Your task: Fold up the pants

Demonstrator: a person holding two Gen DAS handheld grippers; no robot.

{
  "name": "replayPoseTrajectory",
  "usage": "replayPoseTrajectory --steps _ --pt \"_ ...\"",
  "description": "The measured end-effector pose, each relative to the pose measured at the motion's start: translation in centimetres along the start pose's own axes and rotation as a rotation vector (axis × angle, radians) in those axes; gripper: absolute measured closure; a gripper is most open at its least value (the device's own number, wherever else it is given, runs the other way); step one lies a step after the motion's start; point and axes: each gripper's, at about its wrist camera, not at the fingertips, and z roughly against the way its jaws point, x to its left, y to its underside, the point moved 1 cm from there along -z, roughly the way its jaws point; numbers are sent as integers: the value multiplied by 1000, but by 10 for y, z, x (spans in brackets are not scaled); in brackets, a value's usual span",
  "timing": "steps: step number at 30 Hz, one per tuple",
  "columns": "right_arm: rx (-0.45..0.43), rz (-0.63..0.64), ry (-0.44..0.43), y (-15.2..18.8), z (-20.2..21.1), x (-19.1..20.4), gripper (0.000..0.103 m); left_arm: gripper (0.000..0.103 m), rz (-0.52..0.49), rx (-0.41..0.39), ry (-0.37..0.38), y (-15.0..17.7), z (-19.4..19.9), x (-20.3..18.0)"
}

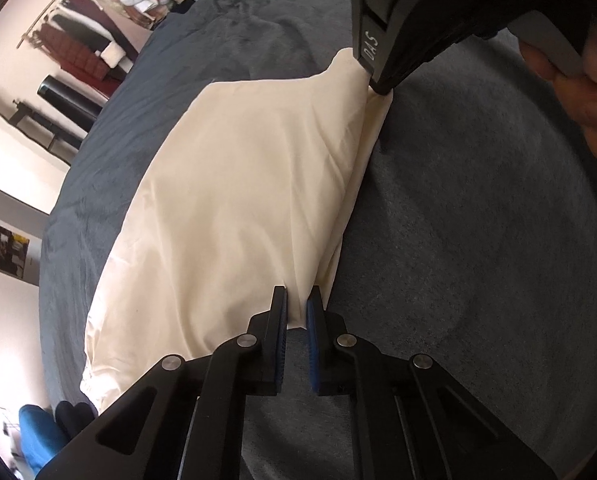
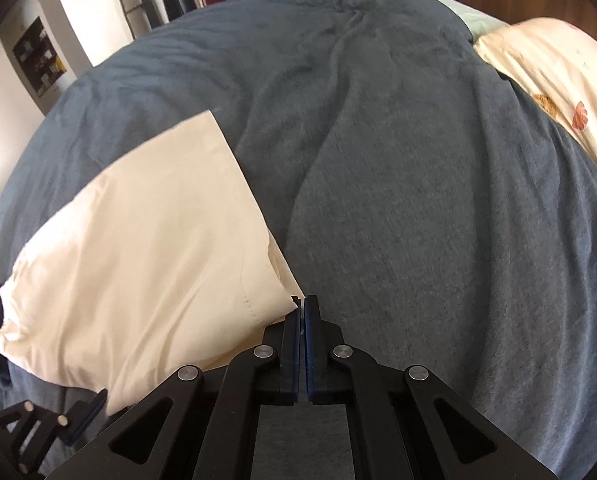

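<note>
Cream pants (image 1: 226, 200) lie folded lengthwise on a dark grey-blue blanket (image 1: 458, 240). In the left wrist view my left gripper (image 1: 297, 308) is shut on a bunched fold at the near end of the pants' right edge. My right gripper (image 1: 378, 88) pinches the far corner of that same edge, pulling the cloth up into a small peak. In the right wrist view the right gripper (image 2: 301, 308) is shut, with a sliver of the pants (image 2: 138, 240) caught between its blue pads. The left gripper (image 2: 78, 420) shows at the lower left, at the cloth's edge.
The blanket (image 2: 378, 160) covers a bed with wide bare stretches to the right of the pants. A cream patterned quilt (image 2: 558, 80) lies at the far right. A person's hand (image 1: 578, 100) holds the right gripper. Hanging clothes (image 1: 82, 52) line the wall beyond the bed.
</note>
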Motion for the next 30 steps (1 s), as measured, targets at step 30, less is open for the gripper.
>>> replayPoseTrajectory --steps 30 --pt "41 27 2 3 -5 -1 96 92 -15 29 -1 1 -14 -3"
